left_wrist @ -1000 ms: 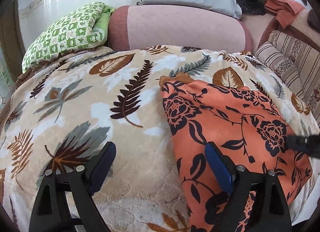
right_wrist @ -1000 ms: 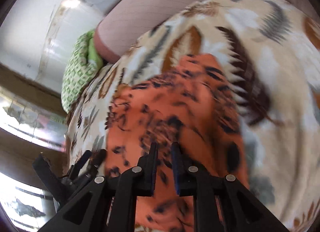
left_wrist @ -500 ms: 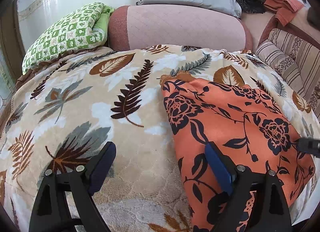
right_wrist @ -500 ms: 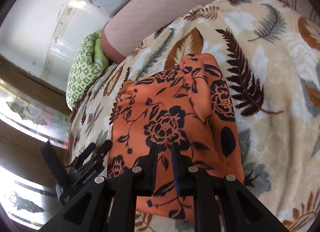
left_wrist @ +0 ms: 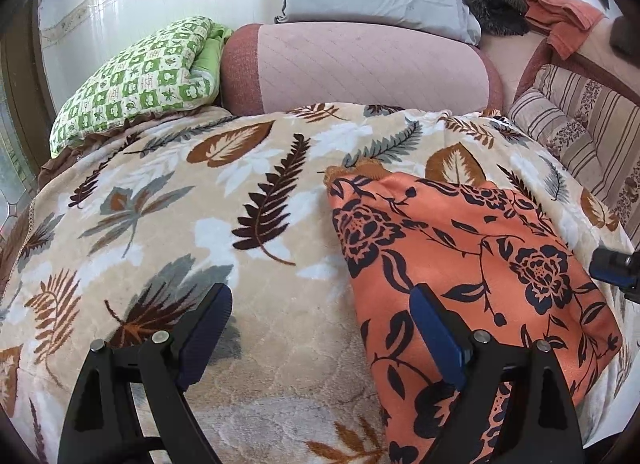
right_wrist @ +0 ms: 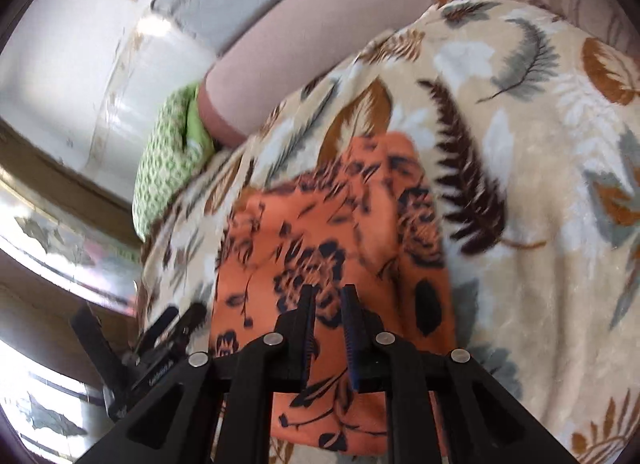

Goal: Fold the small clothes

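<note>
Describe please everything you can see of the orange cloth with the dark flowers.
The orange cloth is thin fabric, printed with dark navy roses and leaves. It lies folded and flat on the leaf-patterned blanket, near its edge. One far corner shows a scalloped trim. Neither gripper visibly holds it; one left gripper finger hovers above it.

so over the last second my right gripper (right_wrist: 328, 334) swung around a lot: the view was smeared, went sharp half a second back, and it's blurry again now. the orange floral cloth (right_wrist: 332, 264) sits a bit lower and further off in that view than a moment ago. from the left wrist, the right gripper's tip (left_wrist: 614, 270) slid down toward the cloth's (left_wrist: 472, 264) right edge, showing blue now. the cloth itself barely shifted.
</note>
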